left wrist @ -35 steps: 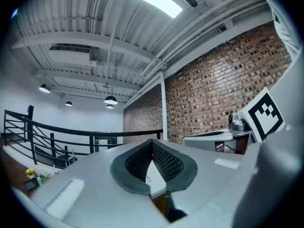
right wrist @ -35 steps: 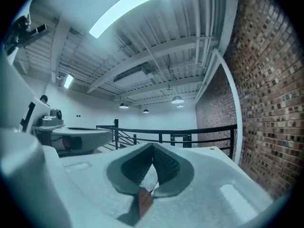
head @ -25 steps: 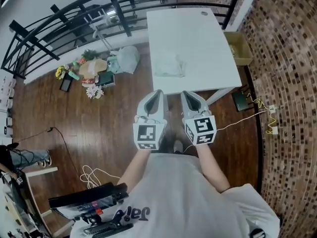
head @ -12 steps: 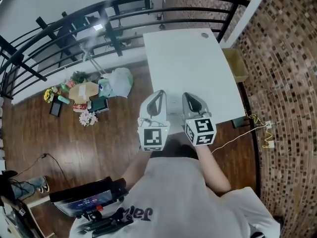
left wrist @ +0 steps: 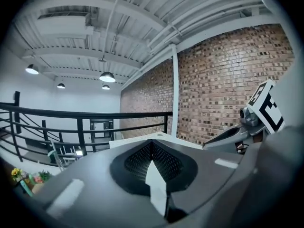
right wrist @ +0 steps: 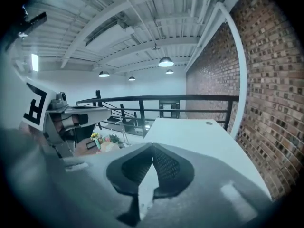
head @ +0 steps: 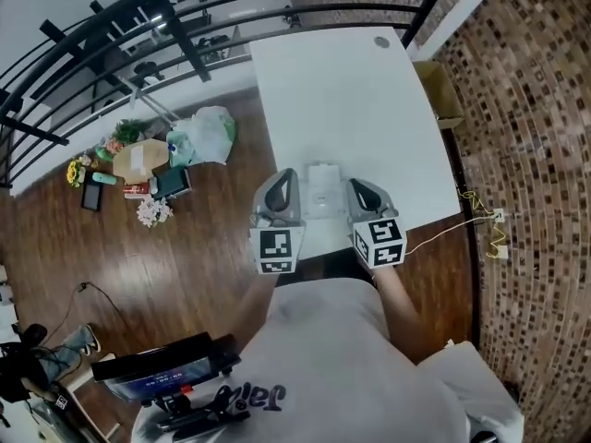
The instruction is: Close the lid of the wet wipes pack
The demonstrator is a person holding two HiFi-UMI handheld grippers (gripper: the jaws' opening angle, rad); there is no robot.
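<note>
In the head view, the pale rectangular wet wipes pack lies flat on the white rectangular table, close to its near edge. It sits between the 2 tools, with the grey left gripper just beside it on one side and the grey right gripper on the other. Neither visibly touches it. The pack is too small there to tell how its lid stands.

Neither gripper view shows the pack. Each shows its own 2 jaws clenched tip to tip with nothing between them.

The right gripper view looks along the open tabletop to a small round grey grommet. The left gripper view shows only a strip of table and the red brick wall.

Only the head view shows the heap of bags and flowers on the brown wooden floor.
</note>
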